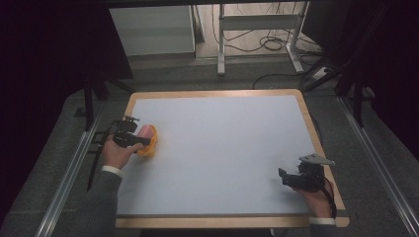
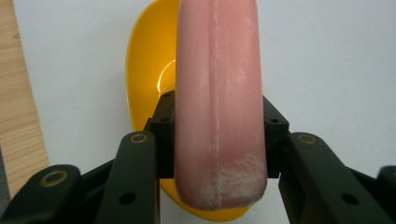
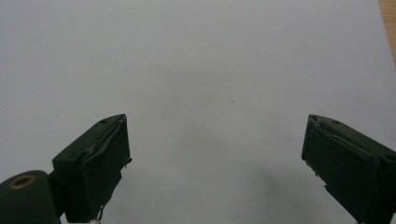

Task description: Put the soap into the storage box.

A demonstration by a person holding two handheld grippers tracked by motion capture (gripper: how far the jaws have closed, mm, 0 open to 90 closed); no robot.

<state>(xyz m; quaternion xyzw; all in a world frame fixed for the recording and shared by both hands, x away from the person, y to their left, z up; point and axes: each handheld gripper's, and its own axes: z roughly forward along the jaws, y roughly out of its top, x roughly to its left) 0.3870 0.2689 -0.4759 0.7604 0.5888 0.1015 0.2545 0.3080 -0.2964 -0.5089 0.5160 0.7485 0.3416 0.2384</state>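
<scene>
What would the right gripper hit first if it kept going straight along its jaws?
Probably nothing but the white table surface. The right gripper stands open with bare mat ahead of it. In the high view it points left across the table; the pink block sits far off, and likely off its line.

Dim high view, dark surroundings; gripper views brighter, sharp.

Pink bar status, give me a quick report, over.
Left tongs shut on pink bar, held over yellow dish near the table's left edge. Right tongs open, nothing between them, over bare white mat. Nothing in the way.
</scene>
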